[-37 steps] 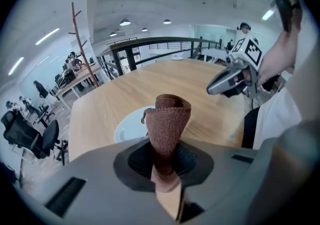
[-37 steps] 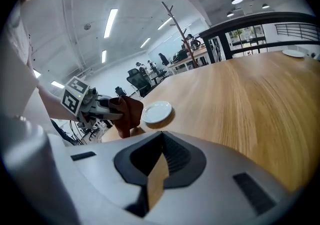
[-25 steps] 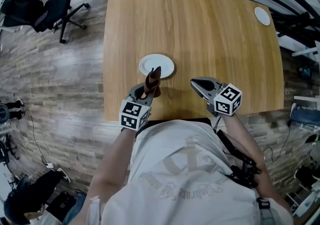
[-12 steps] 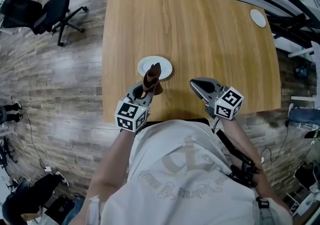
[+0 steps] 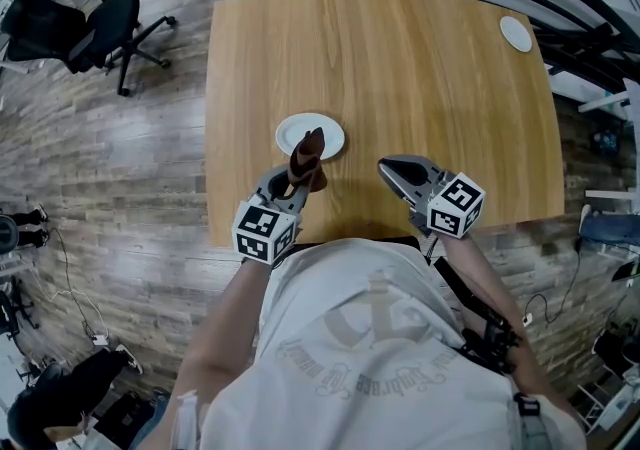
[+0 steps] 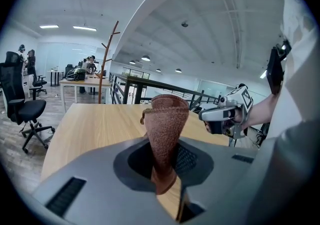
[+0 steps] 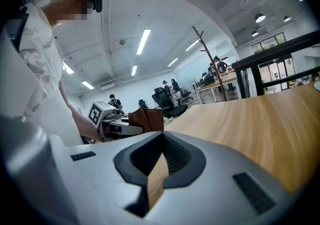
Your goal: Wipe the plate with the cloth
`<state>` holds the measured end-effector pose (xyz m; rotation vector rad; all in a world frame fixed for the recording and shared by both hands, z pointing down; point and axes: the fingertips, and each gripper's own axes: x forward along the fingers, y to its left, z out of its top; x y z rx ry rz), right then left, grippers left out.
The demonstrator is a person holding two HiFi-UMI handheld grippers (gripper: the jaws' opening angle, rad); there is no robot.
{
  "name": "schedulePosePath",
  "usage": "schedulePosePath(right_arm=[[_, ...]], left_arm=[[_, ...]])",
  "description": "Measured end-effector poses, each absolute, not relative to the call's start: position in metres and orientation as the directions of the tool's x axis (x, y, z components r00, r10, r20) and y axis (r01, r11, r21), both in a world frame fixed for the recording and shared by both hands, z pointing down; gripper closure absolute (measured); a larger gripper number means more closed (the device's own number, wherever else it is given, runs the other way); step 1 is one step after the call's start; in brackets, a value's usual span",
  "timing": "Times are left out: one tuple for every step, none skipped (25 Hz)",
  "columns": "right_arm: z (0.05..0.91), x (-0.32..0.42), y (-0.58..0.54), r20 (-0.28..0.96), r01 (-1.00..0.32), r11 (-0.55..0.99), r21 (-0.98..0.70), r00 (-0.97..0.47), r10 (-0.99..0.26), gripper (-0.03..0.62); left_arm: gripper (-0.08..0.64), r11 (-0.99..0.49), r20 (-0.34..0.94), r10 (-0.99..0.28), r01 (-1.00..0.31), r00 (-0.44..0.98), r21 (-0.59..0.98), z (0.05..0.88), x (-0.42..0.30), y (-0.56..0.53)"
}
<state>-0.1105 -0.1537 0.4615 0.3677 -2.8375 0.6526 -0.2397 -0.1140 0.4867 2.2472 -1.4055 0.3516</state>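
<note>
A small white plate (image 5: 309, 134) lies on the wooden table (image 5: 400, 68) near its front left. My left gripper (image 5: 292, 179) is shut on a brown knitted cloth (image 5: 306, 158) that stands up rolled from the jaws (image 6: 165, 134), its top over the plate's near rim. To the right, my right gripper (image 5: 392, 171) hovers above the table with its jaws shut and nothing between them (image 7: 156, 169). The right gripper view shows the left gripper and the brown cloth (image 7: 145, 119) from the side.
A second small white plate (image 5: 516, 34) sits at the table's far right corner. A black office chair (image 5: 95, 18) stands on the wooden floor to the left. Metal railings and frames run behind the table's far right side.
Both grippers and the cloth have stayed nearly in place over the last second; only the head view has shifted slightly.
</note>
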Motion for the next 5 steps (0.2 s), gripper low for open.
schedulePosePath(right_arm=[[0.4616,-0.1105,-0.1545,0.254,-0.285,0.872,-0.399,-0.947,-0.194,0.581],[0.4618,-0.1103,-0.155,0.255,-0.285,0.872,-0.398,-0.947,-0.194,0.581],[0.4621,-0.1098,-0.1553,0.255,-0.285,0.872,-0.398,-0.947,-0.193,0.581],[0.4625,-0.1093,-0.1556,0.256,-0.285,0.872,-0.398,-0.947,-0.193,0.581],[0.4628,-0.1087,-0.1559,0.256,-0.285,0.872,-0.398,-0.947,-0.193,0.581]], left_arm=[[0.495,-0.372,0.447,-0.775,-0.894,0.447,0.248,0.4874,-0.2389,-0.1145],[0.495,-0.375,0.448,-0.773,-0.893,0.449,0.248,0.488,-0.238,-0.115],[0.495,-0.377,0.449,-0.772,-0.892,0.451,0.248,0.4885,-0.2369,-0.1154],[0.495,-0.379,0.449,-0.77,-0.892,0.452,0.247,0.4889,-0.2359,-0.1157],[0.495,-0.381,0.45,-0.769,-0.891,0.454,0.247,0.4893,-0.2349,-0.116]])
